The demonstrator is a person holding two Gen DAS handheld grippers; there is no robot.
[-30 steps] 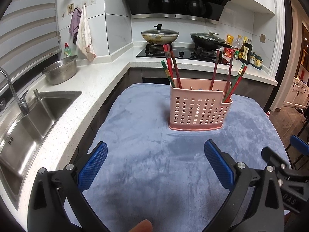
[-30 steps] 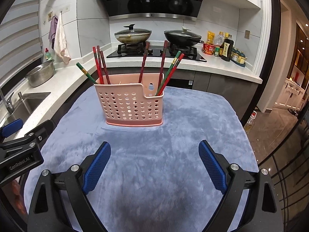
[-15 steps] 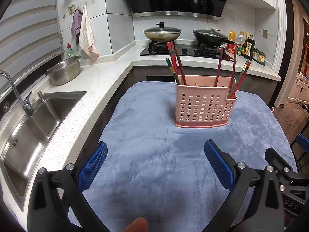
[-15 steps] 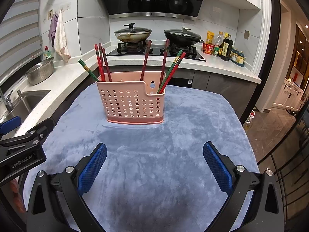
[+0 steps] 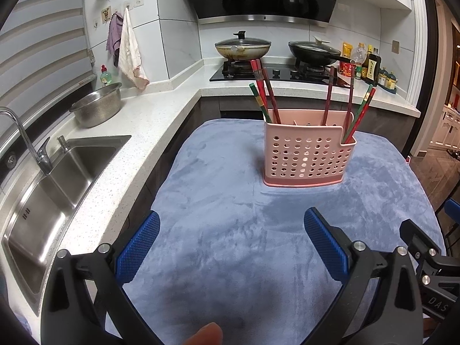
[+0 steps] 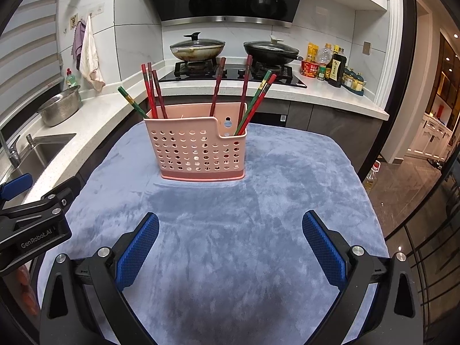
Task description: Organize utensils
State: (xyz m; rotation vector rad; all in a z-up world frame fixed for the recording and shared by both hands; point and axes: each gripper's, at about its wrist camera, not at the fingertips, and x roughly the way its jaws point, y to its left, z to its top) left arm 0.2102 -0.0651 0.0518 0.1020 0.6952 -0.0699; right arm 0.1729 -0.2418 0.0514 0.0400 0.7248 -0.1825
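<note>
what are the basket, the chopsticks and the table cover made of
Basket: looks like matte pink moulded plastic, with punched round holes. Chopsticks: glossy red and green lacquer, probably over wood; core unclear. Cover: grey-blue plush fabric, with a brushed nap.

My two wrist cameras look forward, side by side (left one nearer the sink), sharing the perforated pink plastic utensil basket (image 5: 307, 155) (image 6: 198, 149).

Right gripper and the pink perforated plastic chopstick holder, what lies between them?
Only bare blue-grey plush cloth between the open right gripper and the pink perforated plastic chopstick holder; the right wrist view shows it.
</note>
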